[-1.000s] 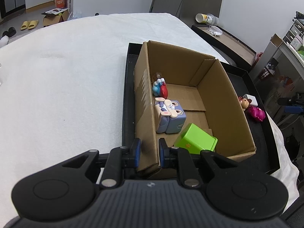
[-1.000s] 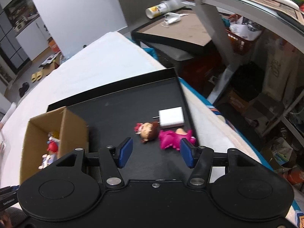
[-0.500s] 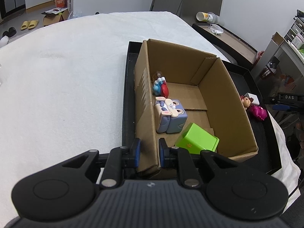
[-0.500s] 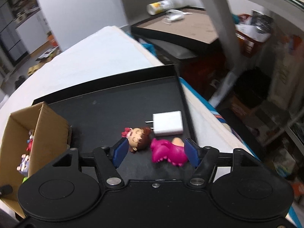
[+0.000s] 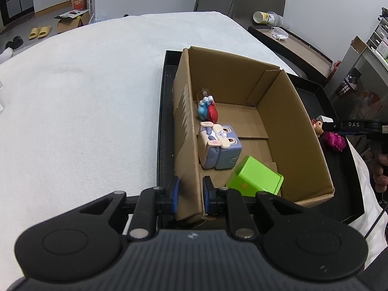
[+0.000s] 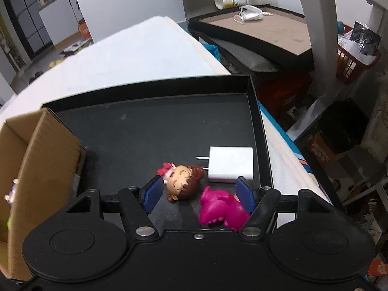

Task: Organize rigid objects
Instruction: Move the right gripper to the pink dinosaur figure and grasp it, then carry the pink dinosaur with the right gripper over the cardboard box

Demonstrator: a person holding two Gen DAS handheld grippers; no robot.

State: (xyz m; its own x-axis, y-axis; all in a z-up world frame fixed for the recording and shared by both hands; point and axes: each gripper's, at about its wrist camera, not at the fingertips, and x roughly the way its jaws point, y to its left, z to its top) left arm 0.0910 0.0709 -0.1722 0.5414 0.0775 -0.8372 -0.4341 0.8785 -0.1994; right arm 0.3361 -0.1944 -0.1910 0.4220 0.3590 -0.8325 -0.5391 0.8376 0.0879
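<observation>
The doll figure [image 6: 181, 181] lies on the black tray [image 6: 145, 131], just beside the cardboard box [image 5: 278, 111], with a white charger [image 6: 230, 163] touching its hair. The right hand-held gripper [image 6: 197, 192] is spread around the doll. The left hand-held gripper [image 5: 190, 194] pinches the box's wall.

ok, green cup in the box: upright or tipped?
Tipped. The green cup lies on its side on the cardboard box floor.

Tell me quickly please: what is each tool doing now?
Left tool: closed on the cardboard box wall.
Right tool: open, around the doll figure and pink toy.
</observation>
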